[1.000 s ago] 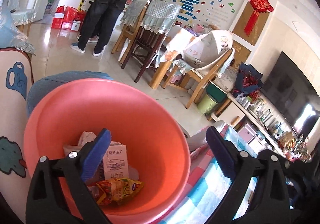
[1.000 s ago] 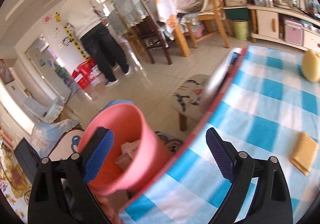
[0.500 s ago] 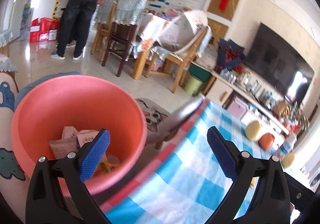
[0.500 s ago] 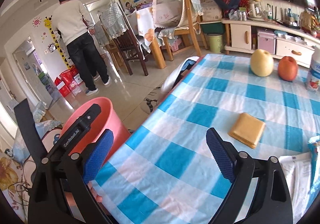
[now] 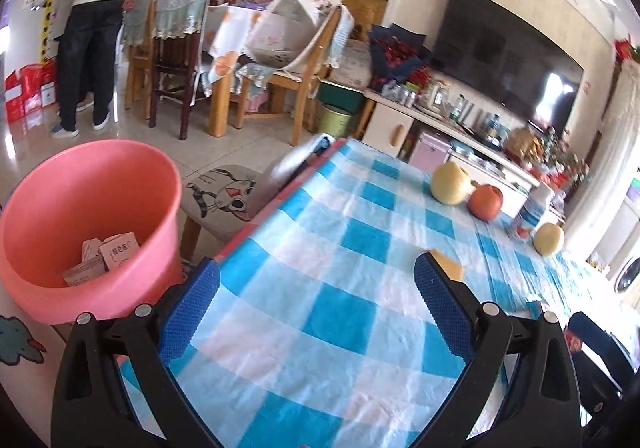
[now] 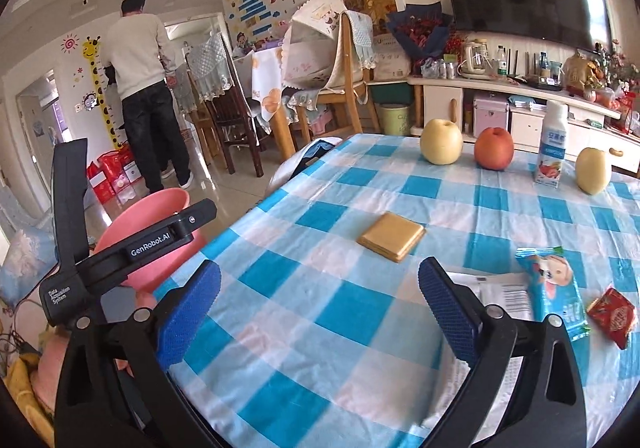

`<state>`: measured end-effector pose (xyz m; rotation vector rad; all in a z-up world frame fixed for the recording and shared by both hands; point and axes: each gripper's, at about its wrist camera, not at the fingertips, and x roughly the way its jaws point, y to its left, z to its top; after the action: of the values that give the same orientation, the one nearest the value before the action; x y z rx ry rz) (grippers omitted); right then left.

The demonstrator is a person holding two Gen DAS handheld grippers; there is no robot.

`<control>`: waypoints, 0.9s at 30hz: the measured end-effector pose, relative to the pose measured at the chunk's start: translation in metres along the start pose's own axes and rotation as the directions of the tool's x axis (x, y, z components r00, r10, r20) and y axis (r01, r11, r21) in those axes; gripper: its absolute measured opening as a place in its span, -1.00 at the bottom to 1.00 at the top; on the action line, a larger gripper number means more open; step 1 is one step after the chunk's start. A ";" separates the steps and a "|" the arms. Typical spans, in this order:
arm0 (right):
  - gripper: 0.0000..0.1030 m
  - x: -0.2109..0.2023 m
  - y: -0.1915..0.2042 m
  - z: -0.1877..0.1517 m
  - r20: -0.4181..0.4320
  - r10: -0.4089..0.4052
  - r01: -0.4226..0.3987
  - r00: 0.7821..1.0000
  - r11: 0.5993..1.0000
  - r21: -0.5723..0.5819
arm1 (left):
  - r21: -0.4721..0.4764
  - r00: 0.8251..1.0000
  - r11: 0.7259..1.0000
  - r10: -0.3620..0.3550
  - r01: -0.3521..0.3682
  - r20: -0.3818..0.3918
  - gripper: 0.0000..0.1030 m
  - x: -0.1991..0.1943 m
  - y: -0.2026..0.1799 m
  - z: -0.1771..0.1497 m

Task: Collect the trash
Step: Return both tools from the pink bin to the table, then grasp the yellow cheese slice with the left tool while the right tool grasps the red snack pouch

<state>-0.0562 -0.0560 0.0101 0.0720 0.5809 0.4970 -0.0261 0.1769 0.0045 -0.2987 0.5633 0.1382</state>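
A pink bucket (image 5: 88,224) stands on the floor left of the table and holds several flattened cartons (image 5: 116,252). My left gripper (image 5: 317,266) is open and empty over the blue checked tablecloth (image 5: 340,320), to the right of the bucket. My right gripper (image 6: 320,270) also hangs over the cloth, its jaws opening with nothing between them. Ahead of it lie a gold square packet (image 6: 391,236), a blue snack wrapper (image 6: 554,292), a small red wrapper (image 6: 612,316) and a white printed sheet (image 6: 500,292). The bucket (image 6: 160,208) shows behind the left tool's black frame (image 6: 160,238).
Two pears (image 6: 441,147) (image 6: 593,171), an apple (image 6: 494,148) and a yoghurt bottle (image 6: 552,152) stand along the table's far side. A cat-print stool (image 5: 224,196) sits between bucket and table. A person (image 6: 148,88) stands at the back near dining chairs (image 6: 340,80).
Both grippers have swung right, away from above the bucket and over the table. The bucket has slid to the left edge of both views. The wrappers have come into the right view.
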 end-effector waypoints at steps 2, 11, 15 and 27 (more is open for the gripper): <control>0.91 -0.007 -0.005 -0.001 -0.001 -0.005 0.005 1.000 1.000 -0.020 | 0.034 1.000 0.999 -0.005 0.006 -0.013 0.91 -0.002 -0.011 -0.005; 0.91 -0.033 -0.055 -0.008 0.008 -0.054 0.053 0.999 0.999 0.008 | 0.138 0.997 0.990 -0.020 0.030 -0.076 0.91 0.001 -0.051 -0.027; 0.91 -0.042 -0.085 -0.007 0.012 -0.115 0.115 0.993 0.993 0.031 | 0.189 0.994 0.981 -0.034 0.053 -0.102 0.91 0.005 -0.072 -0.035; 0.91 -0.061 -0.170 -0.003 -0.052 -0.229 0.233 0.972 0.965 0.118 | 0.286 0.986 0.950 -0.085 0.123 -0.142 0.91 0.038 -0.121 -0.037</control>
<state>-0.0291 -0.2348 0.0039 0.1110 0.6482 0.2356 0.0121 0.0521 -0.0169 -0.0469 0.6849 -0.0690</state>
